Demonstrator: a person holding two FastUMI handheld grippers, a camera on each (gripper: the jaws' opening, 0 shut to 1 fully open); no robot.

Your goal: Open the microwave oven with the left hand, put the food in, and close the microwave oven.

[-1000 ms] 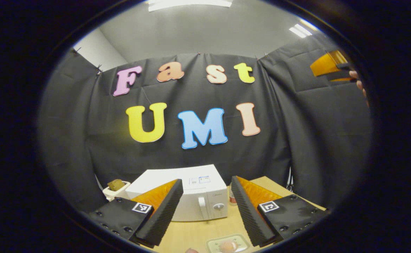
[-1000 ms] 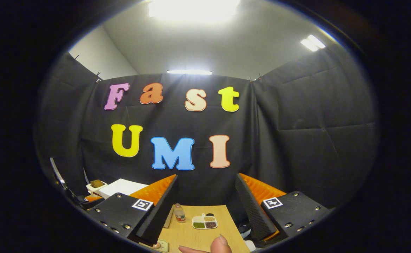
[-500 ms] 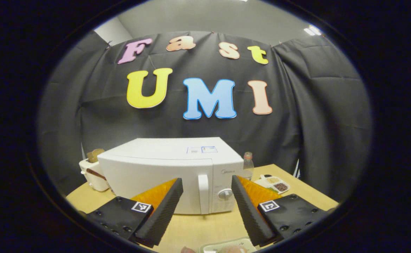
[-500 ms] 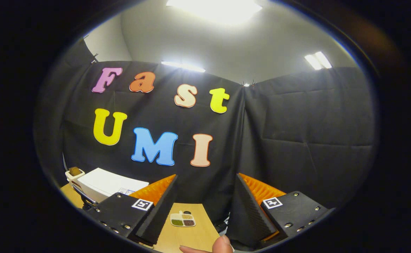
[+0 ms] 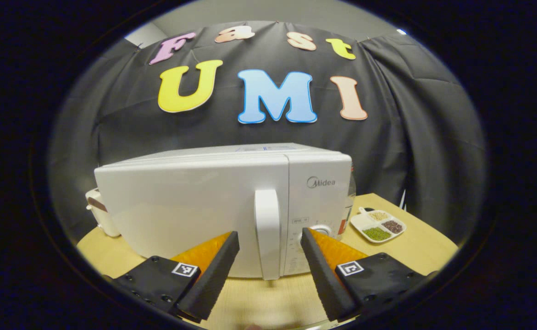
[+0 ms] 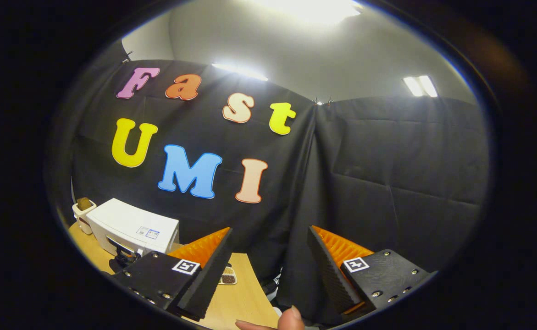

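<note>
- Left gripper: fingers spread wide, holding nothing, poised just in front of the microwave oven with one finger to either side of its vertical door handle, not touching it.
- Microwave oven: white, door closed, standing on the wooden table; the brand "Midea" is printed on the control panel above a round dial. Small print beside the dial is too fine to read.
- Right of the oven: a white divided dish of green, brown and pale grains.
- Left of the oven, partly behind it: a white toaster.
- Right gripper: fingers likewise spread and empty, raised well to the right of the oven; a fingertip shows at the lower edge.
</note>
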